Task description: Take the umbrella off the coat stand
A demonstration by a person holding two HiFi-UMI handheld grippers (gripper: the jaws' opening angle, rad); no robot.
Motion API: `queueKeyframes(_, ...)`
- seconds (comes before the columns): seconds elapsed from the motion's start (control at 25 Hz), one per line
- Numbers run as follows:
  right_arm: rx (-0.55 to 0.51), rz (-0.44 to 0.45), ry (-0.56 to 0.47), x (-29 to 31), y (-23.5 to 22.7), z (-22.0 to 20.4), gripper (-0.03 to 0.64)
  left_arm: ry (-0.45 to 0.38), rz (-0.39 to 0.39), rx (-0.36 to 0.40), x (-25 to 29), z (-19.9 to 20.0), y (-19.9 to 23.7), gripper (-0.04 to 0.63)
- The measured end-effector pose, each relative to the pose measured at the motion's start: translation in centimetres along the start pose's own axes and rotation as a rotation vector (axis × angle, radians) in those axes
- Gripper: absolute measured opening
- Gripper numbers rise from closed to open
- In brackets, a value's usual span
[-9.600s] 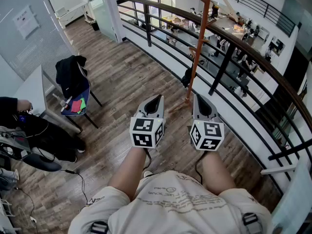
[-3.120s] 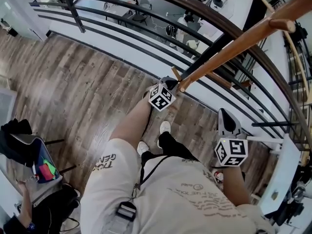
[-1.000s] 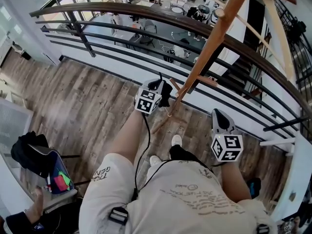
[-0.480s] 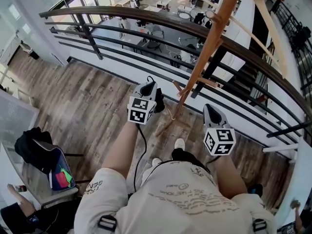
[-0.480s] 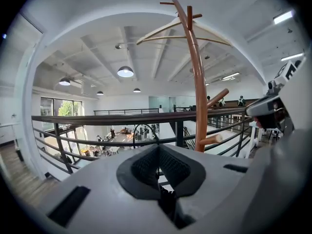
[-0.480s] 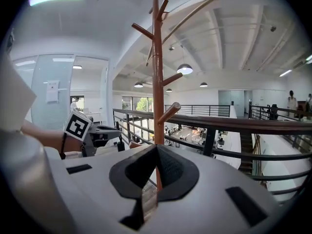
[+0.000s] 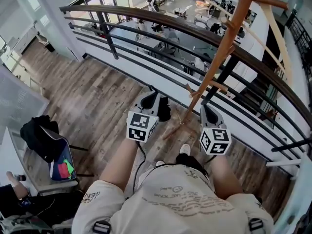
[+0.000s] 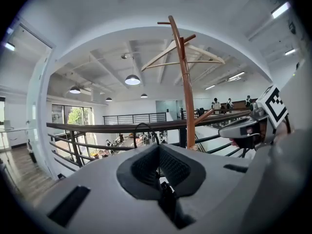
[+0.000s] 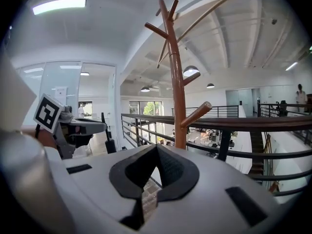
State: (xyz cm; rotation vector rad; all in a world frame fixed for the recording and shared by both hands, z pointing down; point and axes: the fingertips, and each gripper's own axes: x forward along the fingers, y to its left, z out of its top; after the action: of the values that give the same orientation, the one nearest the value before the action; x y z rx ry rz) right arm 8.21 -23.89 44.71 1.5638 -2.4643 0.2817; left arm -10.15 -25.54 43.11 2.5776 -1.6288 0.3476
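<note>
The brown wooden coat stand (image 7: 214,65) rises beside the railing, with bare pegs in the left gripper view (image 8: 184,91) and the right gripper view (image 9: 178,101). My left gripper (image 7: 150,96) is left of the stand's foot, shut on a small black folded umbrella (image 7: 164,109) that hangs at its right side, off the pegs. In the left gripper view a dark piece sits in the slit between the jaws (image 8: 158,146) and a thin black strap loop (image 8: 144,126) arches above them. My right gripper (image 7: 207,111) is right of the pole, its jaws (image 9: 156,147) shut and empty.
A curved dark railing (image 7: 195,30) runs just behind the stand, with an open lower floor beyond it. At the left stands a chair with a black jacket (image 7: 44,140). A person's arm (image 7: 14,189) shows at the bottom left. Wood floor lies around my feet.
The left gripper has drawn back and down from the stand's low peg with the black umbrella in it. The right gripper has moved in closer to the pole.
</note>
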Motion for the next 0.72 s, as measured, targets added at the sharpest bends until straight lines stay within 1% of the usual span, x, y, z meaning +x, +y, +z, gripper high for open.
queueKeyframes(0.24,0.004,0.008,-0.02,0.8,1.0,0.4,0.002,0.006,0.026,0.003,-2.5,-0.5,0.1,0.003)
queueKeyframes(0.72,-0.003,0.011,-0.034,0.2,1.0,0.6,0.002,-0.025,0.02,-0.018,-3.6,-0.5,-0.7,0.003)
